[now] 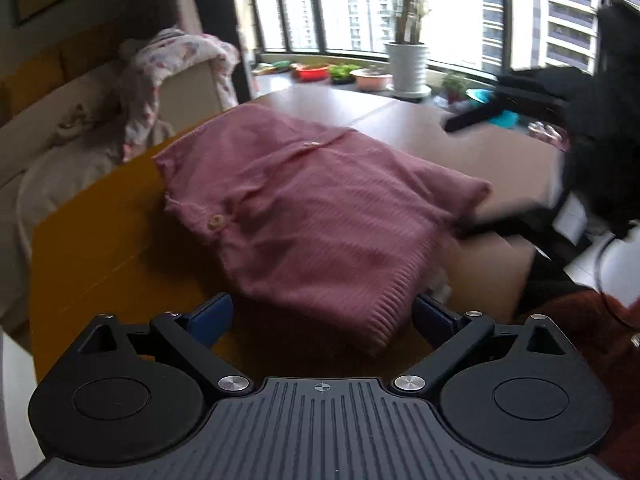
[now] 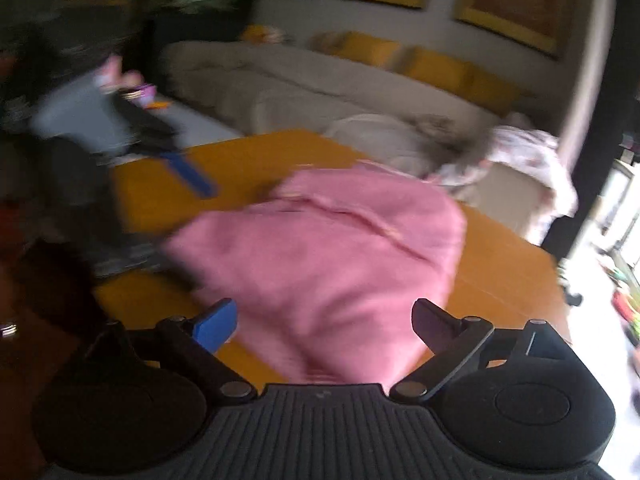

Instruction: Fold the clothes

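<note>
With our left gripper (image 1: 322, 314) and right gripper (image 2: 324, 320) both spread wide and empty just short of the folded pink cardigan (image 1: 320, 216) on the yellow table (image 1: 96, 248), we risk 1 clumsy nudge undoing its fold.

White plant pot (image 1: 407, 66) on windowsill; floral cloth (image 1: 176, 76) over chair; beige sofa (image 2: 304, 80).

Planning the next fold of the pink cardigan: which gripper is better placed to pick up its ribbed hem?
Probably left. The left gripper is open, with the pink cardigan hem lying between its fingers.
</note>
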